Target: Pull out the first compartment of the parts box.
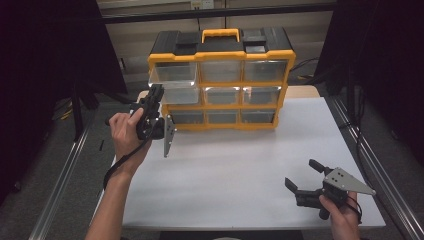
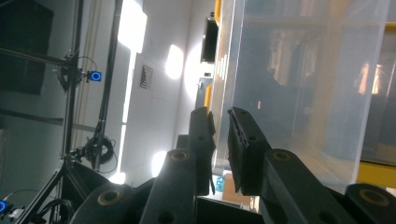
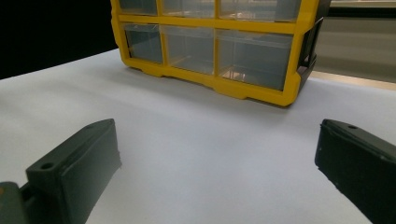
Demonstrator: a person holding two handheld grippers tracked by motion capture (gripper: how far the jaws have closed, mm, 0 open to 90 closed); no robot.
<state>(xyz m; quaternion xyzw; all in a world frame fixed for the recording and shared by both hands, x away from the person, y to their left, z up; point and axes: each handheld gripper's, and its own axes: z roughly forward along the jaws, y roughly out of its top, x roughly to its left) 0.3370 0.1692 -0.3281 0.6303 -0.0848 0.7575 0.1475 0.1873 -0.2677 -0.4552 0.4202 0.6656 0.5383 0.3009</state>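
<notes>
Jaws: left gripper (image 1: 156,95) pinches the wall of the clear drawer (image 1: 174,80); right gripper (image 1: 302,177) wide, nothing between | drawer: pulled out at the yellow organiser's (image 1: 220,105) top-left | surroundings: white table (image 1: 240,165); right gripper low, well apart.

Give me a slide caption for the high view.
Left gripper pinches a pulled-out clear drawer of the yellow organizer; right gripper rests open.

Left gripper (image 1: 156,95) jaws clamped; right gripper (image 1: 302,176) jaws wide.
</notes>
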